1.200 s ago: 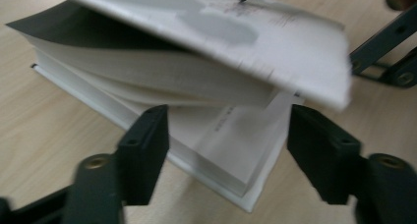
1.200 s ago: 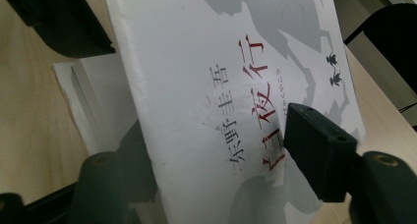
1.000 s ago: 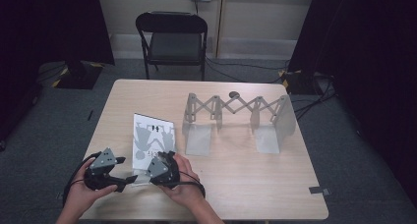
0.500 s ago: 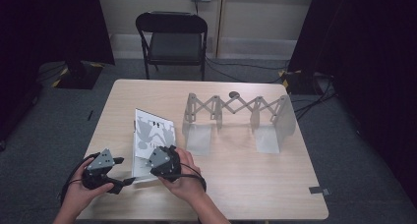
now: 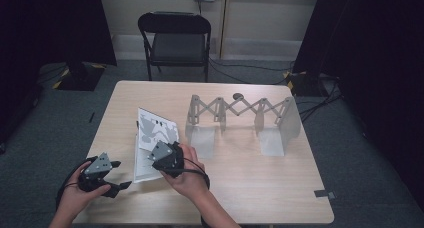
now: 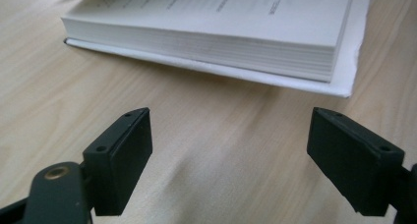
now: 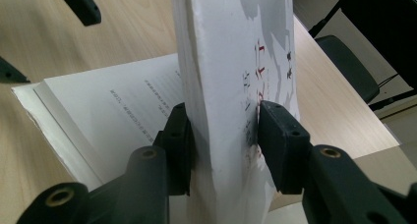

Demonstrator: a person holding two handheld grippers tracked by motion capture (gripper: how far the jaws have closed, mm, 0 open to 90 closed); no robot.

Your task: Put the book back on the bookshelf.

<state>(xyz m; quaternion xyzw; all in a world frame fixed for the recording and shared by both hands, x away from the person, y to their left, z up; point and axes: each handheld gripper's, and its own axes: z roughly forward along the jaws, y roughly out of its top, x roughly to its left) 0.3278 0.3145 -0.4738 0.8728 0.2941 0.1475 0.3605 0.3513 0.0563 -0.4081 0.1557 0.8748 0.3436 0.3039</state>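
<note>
Two grippers work at the near left corner of the table (image 5: 235, 188), and each view gives us something the others lack. From the high view we see the book (image 5: 150, 150) lying near that corner, its front cover (image 5: 157, 129) lifted at a slant, with the right gripper (image 5: 162, 160) at the cover's near edge and the left gripper (image 5: 112, 175) just beside the book, apart from it. Farther back on the table stands a grey folding rack (image 5: 242, 110), well apart from the book, and a black chair (image 5: 175, 38) stands beyond the table.

The right gripper view takes us close: its jaws have just been closing and now clench the raised cover (image 7: 231, 86) between them, the printed pages (image 7: 108, 111) lying flat below. The left gripper view shows us the page block (image 6: 211, 35) from the side, resting on the wooden tabletop (image 6: 206, 135), with that gripper's jaws spread wide, nothing between them.
</note>
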